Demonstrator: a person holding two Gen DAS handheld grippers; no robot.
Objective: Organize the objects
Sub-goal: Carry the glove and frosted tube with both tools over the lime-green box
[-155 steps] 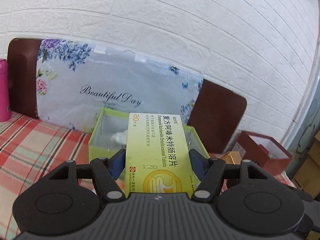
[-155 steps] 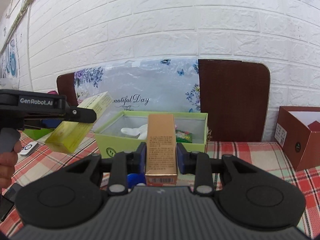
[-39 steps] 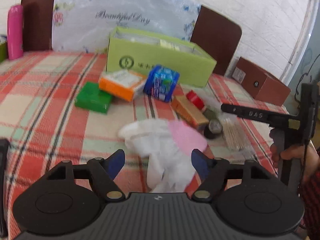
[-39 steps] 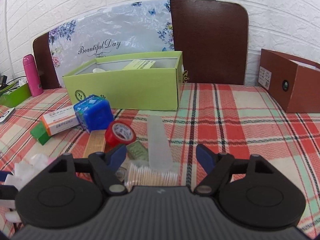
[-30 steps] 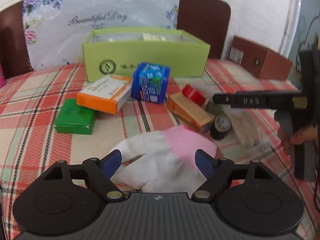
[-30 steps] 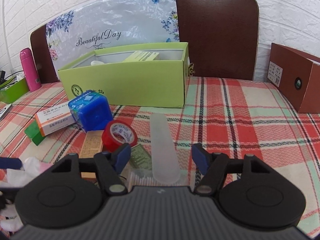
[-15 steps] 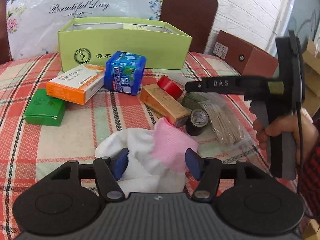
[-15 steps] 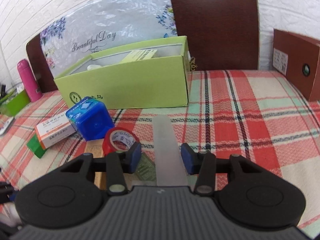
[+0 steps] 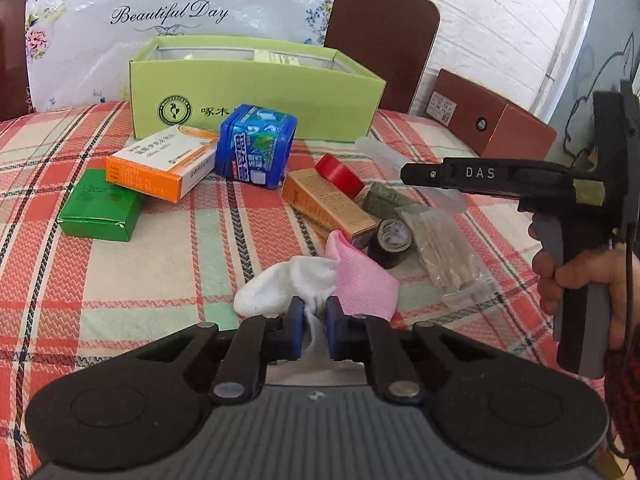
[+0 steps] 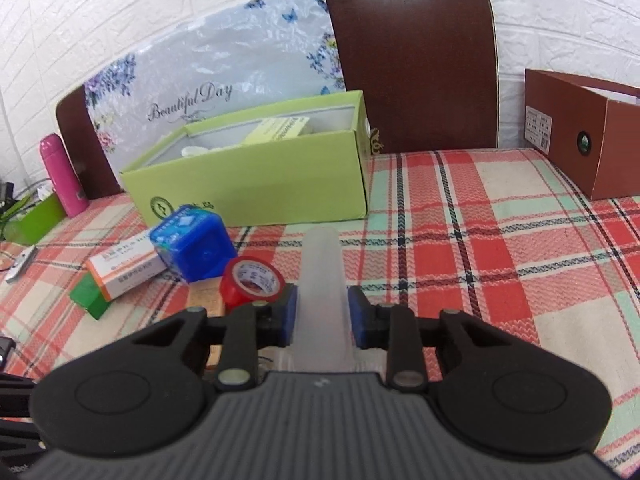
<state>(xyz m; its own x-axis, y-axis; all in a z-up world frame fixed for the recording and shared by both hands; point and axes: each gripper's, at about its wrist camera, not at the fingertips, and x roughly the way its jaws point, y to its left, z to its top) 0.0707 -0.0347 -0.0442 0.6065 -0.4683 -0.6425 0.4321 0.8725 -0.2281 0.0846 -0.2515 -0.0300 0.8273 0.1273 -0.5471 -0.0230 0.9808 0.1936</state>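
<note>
A plaid cloth (image 9: 132, 280) covers the table, with a floral board (image 9: 180, 12) and a dark panel (image 10: 412, 64) against the brick wall behind. The open green box (image 9: 256, 96) stands at the back of the table with a yellow packet (image 10: 280, 128) lying inside; a brown box (image 10: 592, 136) sits well apart to its right. In front of the green box lies the clutter: an orange carton (image 9: 160, 164) resting partly on a green carton (image 9: 100, 212), a blue tub (image 9: 256, 144) just beside them, a gold carton (image 9: 328, 204), a red tape roll (image 10: 252, 280), a black tape roll (image 9: 390, 242) and a bag of swabs (image 9: 448, 252). A pink flask (image 10: 62, 176) stands at the far left. The left gripper (image 9: 315, 312) has just closed, its jaws pinched tight on the white part of a white-and-pink cloth (image 9: 320, 280), which lies bunched on the table near the black roll. The right gripper (image 10: 322, 312) has just been closing too, and its pads press both sides of a frosted strip (image 10: 322, 280) that points toward the green box; from the left view the strip's far end shows beyond that gripper's finger (image 9: 472, 174), and a hand (image 9: 576, 280) grasps its handle.
</note>
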